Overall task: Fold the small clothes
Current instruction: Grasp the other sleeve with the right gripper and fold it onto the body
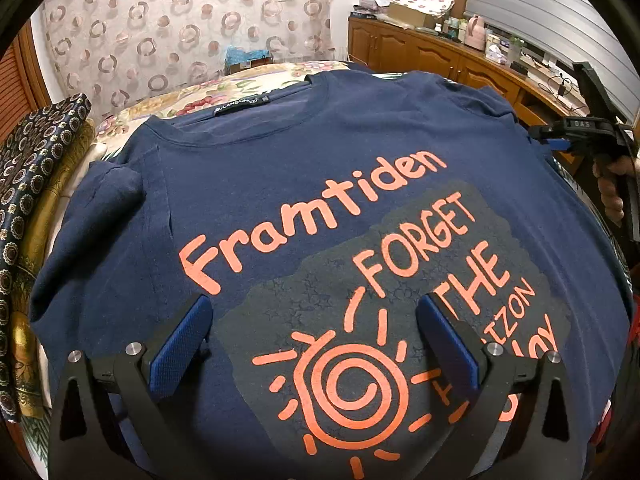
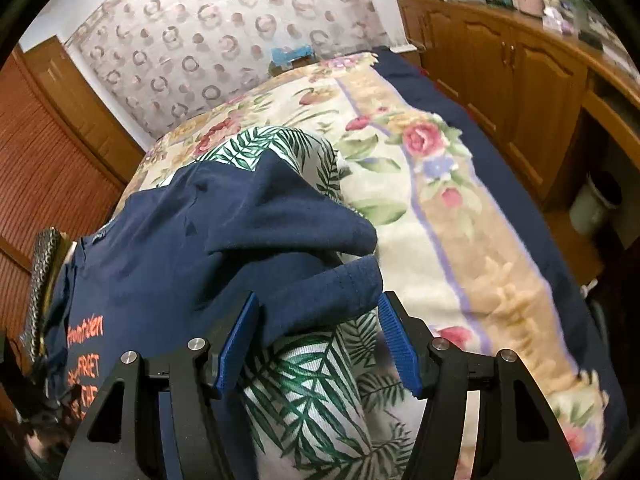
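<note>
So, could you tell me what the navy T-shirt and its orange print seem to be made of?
Navy T-shirt: likely a soft matte cotton knit; it creases and drapes limply.
Orange print: probably a flat rubbery ink or transfer; its edges are crisp and it sits smooth on the cloth.

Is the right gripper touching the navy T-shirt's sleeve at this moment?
Cannot tell. In the right wrist view the sleeve lies between the right gripper fingers, meeting the left pad, but overlap or contact is unclear; the other pad shows no grip.
</note>
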